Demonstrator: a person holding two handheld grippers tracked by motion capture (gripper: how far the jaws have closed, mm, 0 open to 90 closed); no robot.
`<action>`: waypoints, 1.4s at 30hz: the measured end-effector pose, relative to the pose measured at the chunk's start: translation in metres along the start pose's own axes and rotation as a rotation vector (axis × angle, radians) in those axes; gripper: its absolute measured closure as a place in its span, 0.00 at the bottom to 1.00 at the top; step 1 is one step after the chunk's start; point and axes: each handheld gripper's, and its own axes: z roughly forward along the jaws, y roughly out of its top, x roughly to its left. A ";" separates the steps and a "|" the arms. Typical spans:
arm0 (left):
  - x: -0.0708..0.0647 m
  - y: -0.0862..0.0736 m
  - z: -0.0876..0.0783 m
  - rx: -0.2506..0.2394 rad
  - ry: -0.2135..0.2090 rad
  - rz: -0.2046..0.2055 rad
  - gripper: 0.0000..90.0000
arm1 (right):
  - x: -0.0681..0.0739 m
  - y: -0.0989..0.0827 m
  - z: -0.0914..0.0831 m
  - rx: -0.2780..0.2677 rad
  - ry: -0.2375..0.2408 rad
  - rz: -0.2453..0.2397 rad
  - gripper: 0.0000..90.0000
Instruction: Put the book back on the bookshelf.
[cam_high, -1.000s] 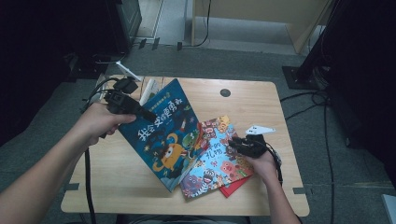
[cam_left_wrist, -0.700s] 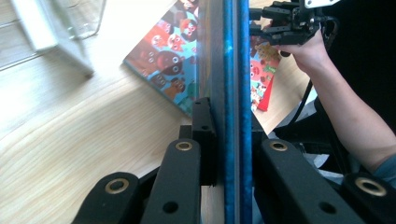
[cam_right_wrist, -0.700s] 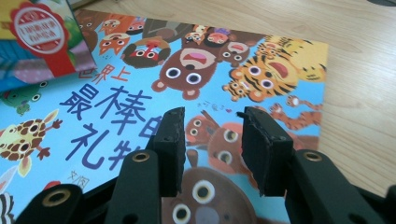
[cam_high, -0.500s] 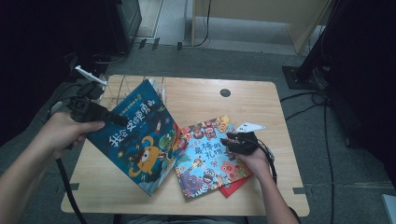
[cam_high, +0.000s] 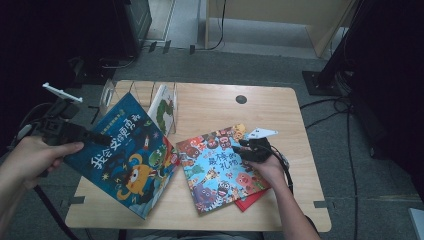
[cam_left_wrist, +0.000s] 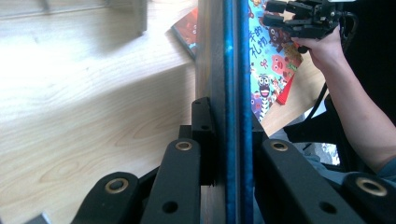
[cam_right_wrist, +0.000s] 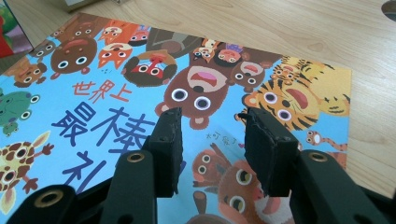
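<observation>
We have the left gripper (cam_high: 85, 135) clamped on the dark blue picture book (cam_high: 127, 157), jaws pinched tight on its edge; in the left gripper view that blue edge (cam_left_wrist: 232, 93) runs straight up between the two black jaws. The book hangs tilted over the left part of the wooden table (cam_high: 215, 107), its lower corner near the table's front edge, just in front of the wire book rack (cam_high: 142, 95) at the back left. In that rack one book with a green caterpillar cover (cam_high: 164, 107) stands upright.

Over to the right of the blue book, the animal-cover book (cam_high: 217, 167) lies flat on the table, on top of a red book (cam_high: 252, 200) whose corner peeks out at the front. Our right gripper (cam_high: 239, 149) sits over that animal book's right half; its jaws have just been opening and now stand apart with nothing between them, the bear and tiger faces (cam_right_wrist: 205, 88) showing through the gap. A dark round hole (cam_high: 241, 99) sits behind it in the tabletop.
</observation>
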 end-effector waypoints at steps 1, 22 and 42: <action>0.002 -0.002 -0.002 -0.003 0.000 -0.005 0.93 | 0.000 0.000 0.001 -0.001 0.001 0.002 0.63; 0.052 -0.014 -0.037 -0.059 0.092 -0.124 0.92 | -0.001 0.001 0.004 0.017 0.004 0.002 0.63; 0.093 0.009 -0.060 -0.134 0.162 -0.247 0.92 | -0.001 0.001 0.005 0.029 0.006 -0.002 0.64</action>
